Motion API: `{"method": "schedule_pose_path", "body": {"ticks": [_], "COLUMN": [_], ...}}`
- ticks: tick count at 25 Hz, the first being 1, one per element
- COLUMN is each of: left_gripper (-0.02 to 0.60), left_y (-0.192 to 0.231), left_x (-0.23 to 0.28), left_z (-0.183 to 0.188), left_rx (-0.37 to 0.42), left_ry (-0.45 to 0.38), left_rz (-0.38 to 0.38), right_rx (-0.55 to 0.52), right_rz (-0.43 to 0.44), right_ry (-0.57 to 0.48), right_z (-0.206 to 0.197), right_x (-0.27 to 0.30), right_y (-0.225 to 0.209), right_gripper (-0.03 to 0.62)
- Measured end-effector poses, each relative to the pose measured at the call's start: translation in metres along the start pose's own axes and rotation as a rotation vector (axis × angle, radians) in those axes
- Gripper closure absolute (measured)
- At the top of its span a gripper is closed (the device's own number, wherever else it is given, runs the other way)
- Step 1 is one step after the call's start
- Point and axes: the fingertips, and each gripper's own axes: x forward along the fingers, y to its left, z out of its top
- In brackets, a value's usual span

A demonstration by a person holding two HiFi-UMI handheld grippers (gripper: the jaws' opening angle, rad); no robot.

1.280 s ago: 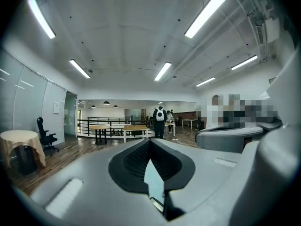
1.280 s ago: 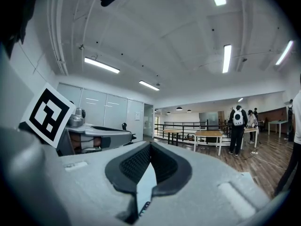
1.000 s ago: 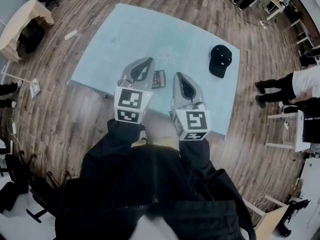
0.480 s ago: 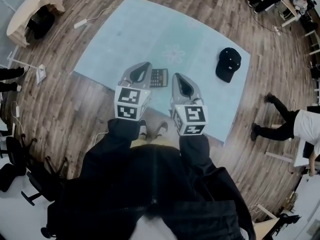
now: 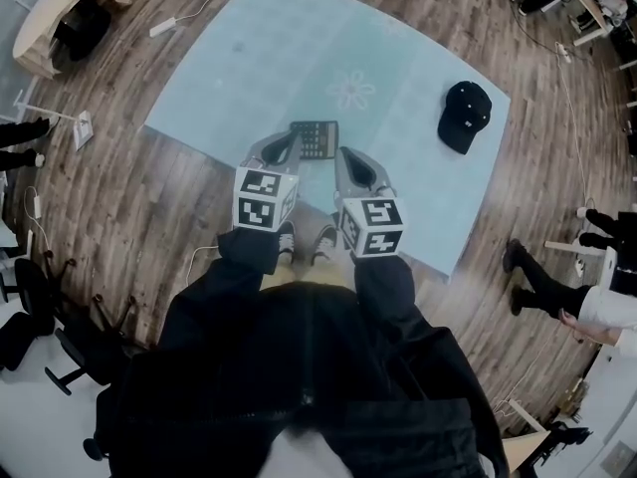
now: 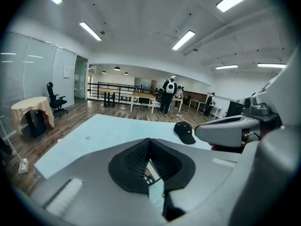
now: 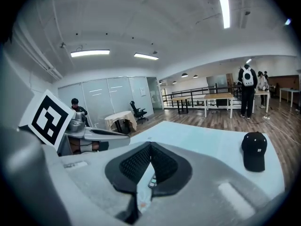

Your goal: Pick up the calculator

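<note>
One calculator (image 5: 315,138) lay on the pale blue mat (image 5: 249,58), just ahead of and between the tips of the left gripper (image 5: 285,145) and right gripper (image 5: 344,156). Both had their jaws pressed together, empty.

Your left gripper (image 5: 282,147) and right gripper (image 5: 348,159) point at the calculator (image 5: 316,137), which lies flat on the blue mat (image 5: 249,58) between their tips. A black cap (image 5: 465,116) sits well off to your right
</note>
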Motion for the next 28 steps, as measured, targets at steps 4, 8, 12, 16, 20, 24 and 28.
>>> {"method": "schedule_pose_path", "body": {"ticks": [4,8,12,16,20,24,28], "left_gripper": [0.584,0.584,0.584,0.584,0.584,0.583,0.583], "left_y": [0.006,0.006,0.011,0.017,0.019,0.023,0.027], "left_x": [0.01,0.017,0.029,0.039,0.05,0.057,0.063], "left_z": [-0.026,-0.054,-0.083,-0.108,-0.131,-0.153,-0.172], "left_rx": [-0.039,-0.08,-0.108,-0.131,-0.146,-0.168,-0.185], "left_ry": [0.052,0.107,0.162,0.21,0.255,0.297,0.34], "left_rz": [0.0,-0.015,-0.014,-0.011,-0.015,-0.015,-0.015], "right_rx": [0.011,0.036,0.048,0.058,0.07,0.076,0.089], "right_rz": [0.012,0.003,0.001,-0.001,-0.004,-0.002,-0.002], "right_ry": [0.067,0.119,0.179,0.235,0.278,0.316,0.348], "right_z": [-0.026,-0.05,-0.078,-0.103,-0.126,-0.145,-0.16], "right_x": [0.014,0.025,0.04,0.053,0.065,0.076,0.085], "right_y": [0.001,-0.002,-0.007,-0.014,-0.023,-0.027,-0.035], "right_gripper": [0.592,0.592,0.592,0.592,0.592,0.592,0.592]}}
